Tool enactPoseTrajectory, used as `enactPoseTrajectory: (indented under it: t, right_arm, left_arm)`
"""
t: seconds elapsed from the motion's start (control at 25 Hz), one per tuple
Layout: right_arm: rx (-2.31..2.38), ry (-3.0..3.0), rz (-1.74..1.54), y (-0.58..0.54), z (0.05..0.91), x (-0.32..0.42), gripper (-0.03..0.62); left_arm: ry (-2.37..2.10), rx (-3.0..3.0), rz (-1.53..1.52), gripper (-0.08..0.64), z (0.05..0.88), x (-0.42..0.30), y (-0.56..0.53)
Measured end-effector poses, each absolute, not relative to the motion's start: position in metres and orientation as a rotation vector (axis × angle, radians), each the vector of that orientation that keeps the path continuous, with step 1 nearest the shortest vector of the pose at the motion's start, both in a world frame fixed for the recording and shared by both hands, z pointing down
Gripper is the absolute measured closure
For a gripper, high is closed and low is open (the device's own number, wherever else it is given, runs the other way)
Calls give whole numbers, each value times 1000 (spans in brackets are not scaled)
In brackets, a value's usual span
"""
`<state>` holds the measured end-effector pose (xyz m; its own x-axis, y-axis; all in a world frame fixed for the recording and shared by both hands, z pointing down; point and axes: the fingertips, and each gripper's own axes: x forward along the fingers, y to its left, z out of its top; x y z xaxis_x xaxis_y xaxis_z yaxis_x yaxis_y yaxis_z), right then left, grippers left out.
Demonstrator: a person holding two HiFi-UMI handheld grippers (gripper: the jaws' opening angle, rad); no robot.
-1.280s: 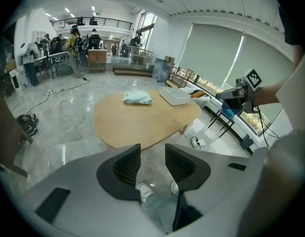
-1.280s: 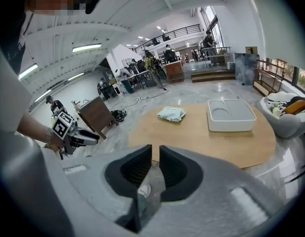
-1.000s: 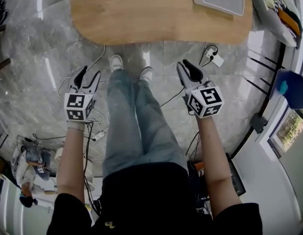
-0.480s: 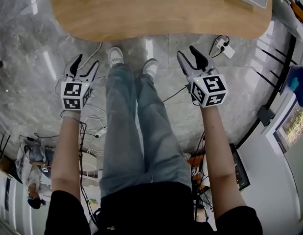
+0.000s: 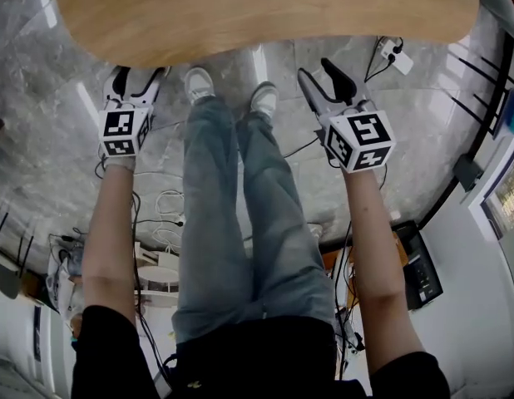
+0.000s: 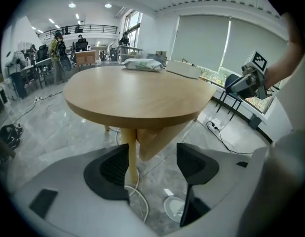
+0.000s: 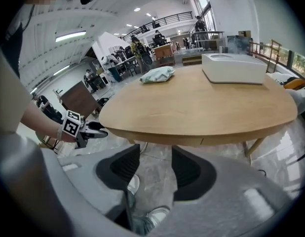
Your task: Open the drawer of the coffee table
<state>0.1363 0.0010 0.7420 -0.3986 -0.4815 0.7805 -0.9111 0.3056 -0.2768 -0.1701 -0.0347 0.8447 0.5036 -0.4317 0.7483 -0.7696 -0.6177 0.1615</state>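
Head view: a person stands on a grey marble floor (image 5: 41,148) and looks down at two arms and blue jeans. The wooden coffee table (image 5: 265,15) is right in front, past the white shoes (image 5: 199,81). The left hand-held gripper (image 5: 138,76) points down at the floor, and its tips are right at the table's near edge. The right hand-held gripper (image 5: 314,67) is on the other side of the legs, also near that edge. A white power strip (image 5: 396,53) lies on the floor under the table's right end, and loose cables lie near the person's feet.

In the left gripper view, the jaws are opening and nothing is between them. Past them you see only the floor, a white cable and a wooden table leg (image 6: 129,152).

In the right gripper view, the jaws are opening too, with a smaller gap than the left ones. Nothing is held there. You see only floor and a shoe below.

The drawer (image 7: 177,138) looks shut. It sits flat in the table's front edge, and a thin line (image 7: 201,141) marks one end. Neither gripper touches it.

On the table top stands a white box (image 7: 234,68). I cannot tell what is in it. A soft green-white packet (image 7: 157,74) lies well apart from the box.
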Motion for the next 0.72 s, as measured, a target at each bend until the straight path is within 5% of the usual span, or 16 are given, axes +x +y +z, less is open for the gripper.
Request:
enactPoseTrajectory:
  t: [0.36, 0.72]
  right_arm:
    - [1246, -1958, 1026, 19, 767, 136, 390]
    - [1258, -1935, 1050, 24, 776, 142, 390]
  left_arm:
    - [-901, 2347, 949, 261, 872, -153, -54]
    - [-841, 2454, 1001, 348, 878, -144, -53]
